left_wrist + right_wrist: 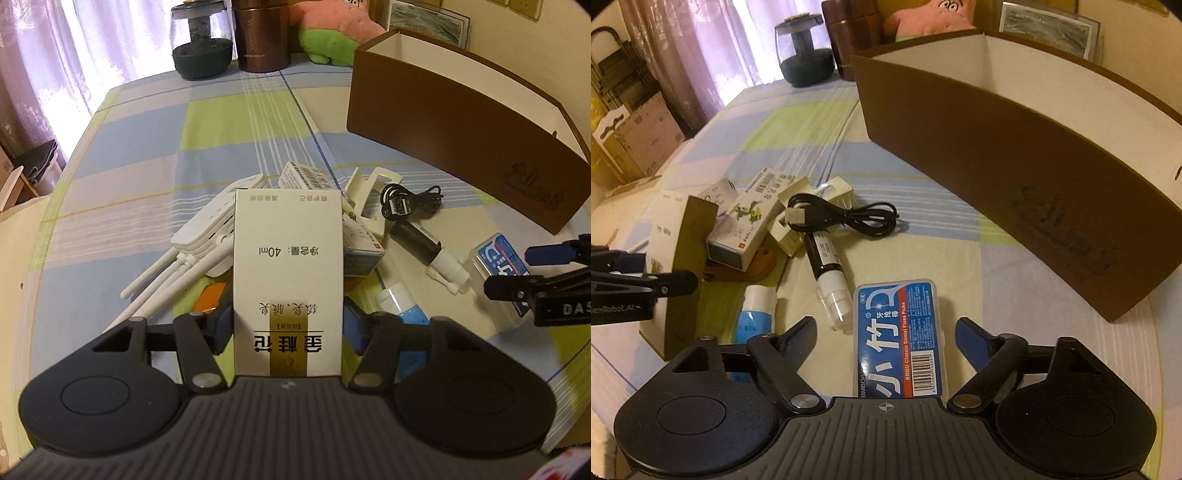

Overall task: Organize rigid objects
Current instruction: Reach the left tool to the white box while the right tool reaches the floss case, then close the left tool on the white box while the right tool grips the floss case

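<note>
A white and gold carton (pixel 288 266) stands between the fingers of my left gripper (pixel 288 326), both blue pads pressing its sides. In the right wrist view that carton (pixel 683 258) shows side-on at the left, in the left gripper (pixel 646 284). My right gripper (pixel 886 326) is open astride a blue floss-pick case (pixel 899 339) lying flat on the cloth, with a gap on each side. The pile holds a white router (pixel 207 236), a green-printed medicine box (pixel 746 225), a black USB cable (pixel 842 218), a black and white tube (pixel 827 266) and a blue and white bottle (pixel 753 314).
A tall brown open box with white inside (pixel 997 166) stands at the back right on the checked tablecloth (pixel 221 129). A glass jar (pixel 201 40), a brown canister (pixel 262 37) and a plush toy (pixel 332 33) line the far edge. Cardboard boxes (pixel 639 133) sit beyond the table's left side.
</note>
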The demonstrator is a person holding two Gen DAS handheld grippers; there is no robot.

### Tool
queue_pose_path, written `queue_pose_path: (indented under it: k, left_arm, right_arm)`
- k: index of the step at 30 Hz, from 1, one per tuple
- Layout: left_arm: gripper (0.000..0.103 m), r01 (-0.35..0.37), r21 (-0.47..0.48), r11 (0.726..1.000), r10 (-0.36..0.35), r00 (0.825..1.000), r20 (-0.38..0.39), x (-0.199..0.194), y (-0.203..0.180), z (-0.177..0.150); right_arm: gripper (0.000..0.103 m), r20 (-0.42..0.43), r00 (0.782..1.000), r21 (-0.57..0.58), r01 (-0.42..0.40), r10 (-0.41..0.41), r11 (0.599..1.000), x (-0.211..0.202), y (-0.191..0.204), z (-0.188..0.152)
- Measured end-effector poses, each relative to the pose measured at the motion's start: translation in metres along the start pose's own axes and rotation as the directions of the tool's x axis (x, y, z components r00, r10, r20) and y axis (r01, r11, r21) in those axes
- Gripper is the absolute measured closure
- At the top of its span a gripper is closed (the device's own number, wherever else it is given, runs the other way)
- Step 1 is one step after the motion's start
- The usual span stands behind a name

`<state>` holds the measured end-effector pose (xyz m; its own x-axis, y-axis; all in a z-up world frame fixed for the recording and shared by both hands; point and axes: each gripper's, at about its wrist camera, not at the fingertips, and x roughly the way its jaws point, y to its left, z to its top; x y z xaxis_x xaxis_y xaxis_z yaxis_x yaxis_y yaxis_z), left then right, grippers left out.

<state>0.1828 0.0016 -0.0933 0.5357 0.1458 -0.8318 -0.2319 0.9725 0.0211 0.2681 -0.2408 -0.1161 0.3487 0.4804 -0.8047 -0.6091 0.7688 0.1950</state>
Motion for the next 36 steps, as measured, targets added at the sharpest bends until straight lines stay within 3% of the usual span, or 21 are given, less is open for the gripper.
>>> queue_pose_path:
  k: [14,36]
  left_arm:
    - [0.048,0.001,0.051,0.999,-0.002,1.0,0.008,-0.007,-0.004,0.004]
    - [0.048,0.061,0.121,0.991,-0.065,0.997,0.03,-0.028,-0.021,0.031]
  right_arm:
    - [0.049,-0.063,0.997,-0.028,0.045,-0.047,0.999,0.021,0.0,-0.004]
    - [0.05,0.032,0.999,0.032,0.018,-0.019,0.999,-0.038,0.009,0.016]
